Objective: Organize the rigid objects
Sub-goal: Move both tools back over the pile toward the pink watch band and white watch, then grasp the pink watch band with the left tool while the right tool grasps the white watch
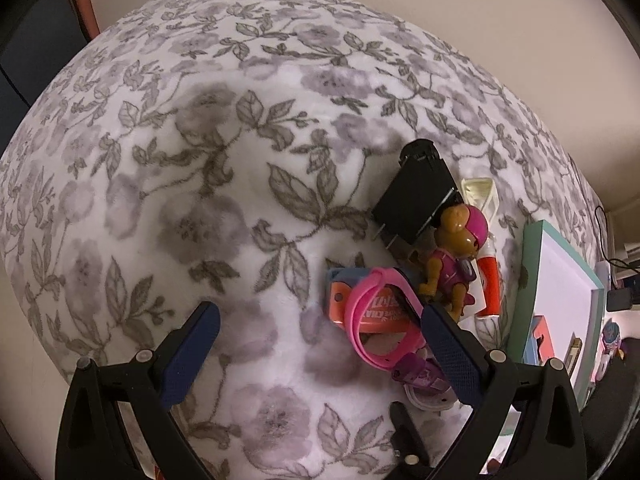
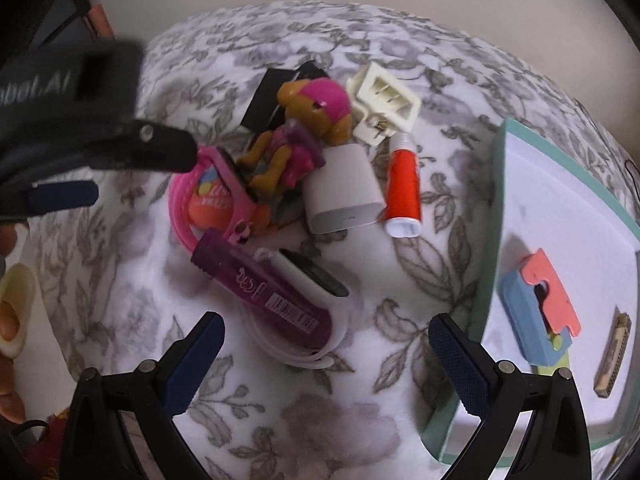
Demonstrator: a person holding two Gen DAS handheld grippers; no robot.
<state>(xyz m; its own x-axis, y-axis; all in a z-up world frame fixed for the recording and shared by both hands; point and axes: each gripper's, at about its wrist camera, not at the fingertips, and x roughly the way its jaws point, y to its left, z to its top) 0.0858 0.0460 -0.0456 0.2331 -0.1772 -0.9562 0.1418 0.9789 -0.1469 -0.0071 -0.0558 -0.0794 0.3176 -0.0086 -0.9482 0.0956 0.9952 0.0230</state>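
Observation:
A pile of small objects lies on a floral blanket [image 1: 200, 160]. In the right wrist view it holds a brown toy dog with a pink helmet [image 2: 308, 120], a pink watch strap [image 2: 228, 196], a purple tube [image 2: 260, 288] on a white band [image 2: 308, 356], a white charger block [image 2: 344, 196], a red tube [image 2: 404, 184], a cream hair clip [image 2: 384, 100] and a black box [image 2: 268, 96]. My right gripper [image 2: 328, 360] is open just short of the purple tube. My left gripper [image 1: 320, 356] is open, its right finger beside the pink strap [image 1: 380, 320] and the dog [image 1: 456, 256].
A teal-rimmed white tray [image 2: 492, 220] lies to the right of the pile, holding a blue and coral piece [image 2: 536, 312] and a small harmonica [image 2: 612, 356]. The left gripper [image 2: 144, 174] shows at the upper left of the right wrist view. A hand [image 2: 8, 320] is at the left edge.

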